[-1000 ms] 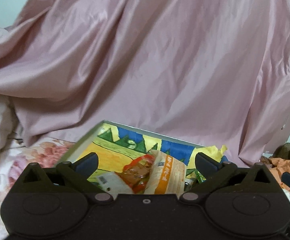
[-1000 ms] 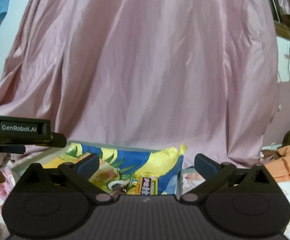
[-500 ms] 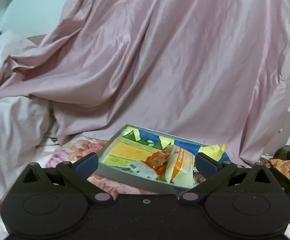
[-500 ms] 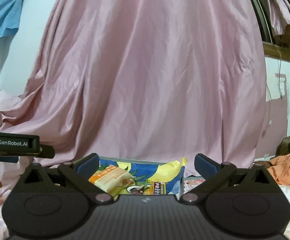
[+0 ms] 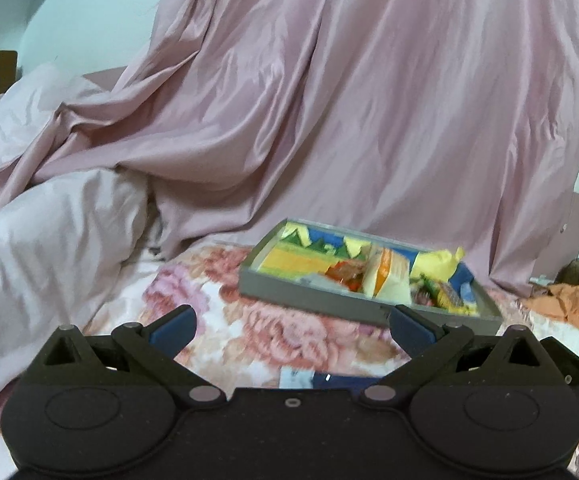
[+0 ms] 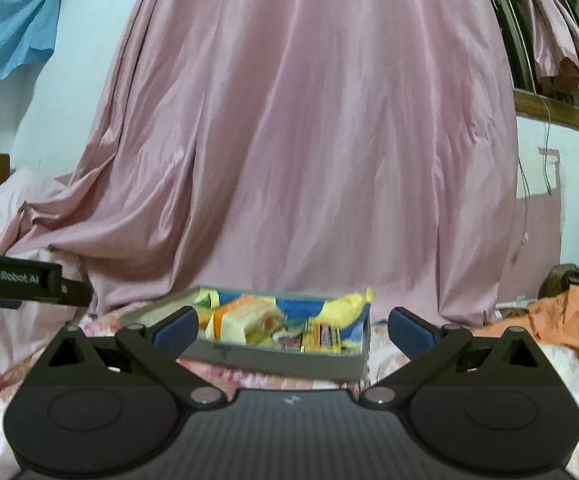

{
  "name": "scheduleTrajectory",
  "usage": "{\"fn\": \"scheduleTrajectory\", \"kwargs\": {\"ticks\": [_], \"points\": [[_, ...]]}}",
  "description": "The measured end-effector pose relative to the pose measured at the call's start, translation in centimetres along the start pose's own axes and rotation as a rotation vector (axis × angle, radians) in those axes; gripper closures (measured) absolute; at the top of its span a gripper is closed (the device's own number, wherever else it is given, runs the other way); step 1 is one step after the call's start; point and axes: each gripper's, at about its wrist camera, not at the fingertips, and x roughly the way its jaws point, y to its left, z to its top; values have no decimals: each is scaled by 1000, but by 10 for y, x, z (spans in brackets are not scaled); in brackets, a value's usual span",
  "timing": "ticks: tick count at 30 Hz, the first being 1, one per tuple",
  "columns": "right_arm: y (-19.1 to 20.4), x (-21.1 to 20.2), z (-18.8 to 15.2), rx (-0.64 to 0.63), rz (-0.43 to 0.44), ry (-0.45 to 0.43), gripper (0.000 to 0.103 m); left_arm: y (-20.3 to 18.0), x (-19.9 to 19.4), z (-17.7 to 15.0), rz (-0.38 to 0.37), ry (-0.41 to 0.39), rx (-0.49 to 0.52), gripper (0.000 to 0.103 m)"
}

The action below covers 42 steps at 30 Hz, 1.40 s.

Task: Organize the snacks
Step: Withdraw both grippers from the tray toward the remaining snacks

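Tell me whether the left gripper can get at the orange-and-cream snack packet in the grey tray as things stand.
Probably yes. The left gripper has its jaws open and empty, aimed toward the grey tray. The orange-and-cream packet lies on top of the other snacks, uncovered; only the tray's low near wall and bare floral bedding lie between.

Both wrist cameras sit low over the floral bedspread (image 5: 273, 332) and face the pink curtain (image 5: 369, 100), the left one looking from the left across the snack tray (image 5: 313, 300), the right one nearer and more head-on to it (image 6: 289, 364), so both share tray and curtain.
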Motion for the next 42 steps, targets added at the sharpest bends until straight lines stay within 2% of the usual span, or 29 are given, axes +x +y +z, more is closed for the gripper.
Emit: {"fn": "scheduleTrajectory", "kwargs": {"ticks": [11, 20, 29, 36, 42], "points": [[10, -25, -29, -1, 7, 107, 0, 21, -15, -41, 19, 84, 33, 1], [22, -30, -54, -28, 45, 230, 0, 34, -9, -76, 22, 203, 49, 1], [24, -12, -75, -25, 53, 356, 0, 32, 9, -94, -10, 299, 89, 1], [20, 13, -86, -14, 138, 472, 0, 20, 22, -105, -48, 361, 175, 1], [19, 30, -90, -27, 155, 517, 0, 12, 35, -109, -74, 391, 220, 1]]}}
